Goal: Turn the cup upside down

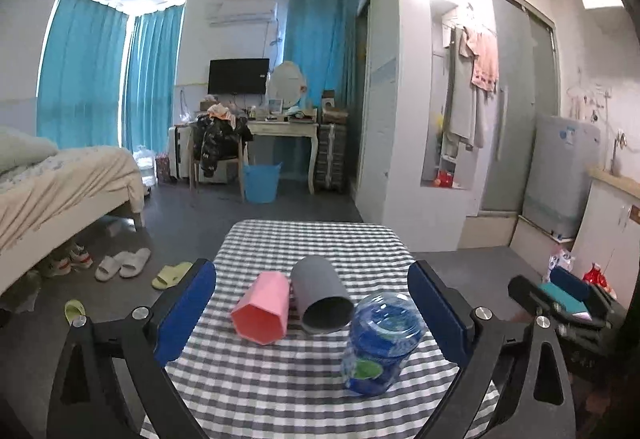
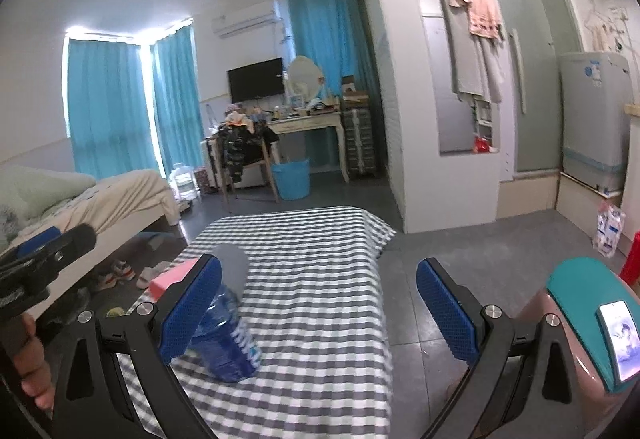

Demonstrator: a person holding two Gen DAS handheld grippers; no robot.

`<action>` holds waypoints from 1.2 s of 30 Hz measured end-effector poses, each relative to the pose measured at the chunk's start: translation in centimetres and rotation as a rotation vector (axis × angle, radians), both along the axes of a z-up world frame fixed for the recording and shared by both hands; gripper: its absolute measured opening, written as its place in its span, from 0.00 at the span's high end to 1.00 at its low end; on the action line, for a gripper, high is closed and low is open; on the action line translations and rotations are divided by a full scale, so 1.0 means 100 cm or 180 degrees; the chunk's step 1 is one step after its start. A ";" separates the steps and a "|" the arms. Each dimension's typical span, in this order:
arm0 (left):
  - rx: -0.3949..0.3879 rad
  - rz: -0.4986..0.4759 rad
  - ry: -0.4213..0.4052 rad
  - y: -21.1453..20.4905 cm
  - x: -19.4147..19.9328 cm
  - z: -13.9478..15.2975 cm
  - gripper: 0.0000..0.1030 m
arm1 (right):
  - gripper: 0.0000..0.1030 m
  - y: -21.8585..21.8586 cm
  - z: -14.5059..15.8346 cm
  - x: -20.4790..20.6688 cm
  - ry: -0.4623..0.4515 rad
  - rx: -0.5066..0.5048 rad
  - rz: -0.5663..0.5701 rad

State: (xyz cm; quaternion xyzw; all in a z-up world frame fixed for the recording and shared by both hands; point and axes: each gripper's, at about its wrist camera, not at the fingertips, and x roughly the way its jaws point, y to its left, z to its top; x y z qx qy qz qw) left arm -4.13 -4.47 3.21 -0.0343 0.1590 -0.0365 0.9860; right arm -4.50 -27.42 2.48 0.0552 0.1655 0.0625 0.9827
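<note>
Three cups rest on a grey checked table (image 1: 304,239). A pink cup (image 1: 262,307) and a grey cup (image 1: 322,295) lie on their sides, mouths toward me. A clear blue patterned cup (image 1: 380,345) stands bottom up at the near right. My left gripper (image 1: 312,313) is open and empty, its blue pads wide on either side of the cups. In the right wrist view my right gripper (image 2: 318,313) is open and empty over the table's right part (image 2: 320,239). The blue cup (image 2: 228,339), grey cup (image 2: 234,267) and pink cup (image 2: 172,279) sit partly behind its left finger (image 2: 192,311).
A bed (image 1: 60,179) and slippers (image 1: 124,263) are on the left. A desk, chair and blue bucket (image 1: 261,181) stand at the back. A pink case with a teal top and a phone (image 2: 592,323) sits at the table's right.
</note>
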 end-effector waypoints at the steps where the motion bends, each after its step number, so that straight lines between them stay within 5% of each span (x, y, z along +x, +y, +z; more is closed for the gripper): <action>1: -0.0034 0.0020 0.0000 0.004 0.000 -0.004 0.03 | 0.00 0.006 -0.004 -0.003 0.0003 -0.0040 0.0040; 7: -0.0002 0.0127 0.0038 0.031 -0.002 -0.031 0.00 | 0.00 0.042 -0.024 -0.010 0.0069 -0.0364 0.0268; 14: -0.0068 0.0247 0.0043 0.057 -0.005 -0.047 0.00 | 0.00 0.058 -0.033 -0.004 0.0043 -0.0362 0.0189; 36: 0.0177 0.0196 0.0140 0.044 -0.005 -0.058 0.00 | 0.00 0.065 -0.038 -0.001 0.0109 -0.0349 0.0181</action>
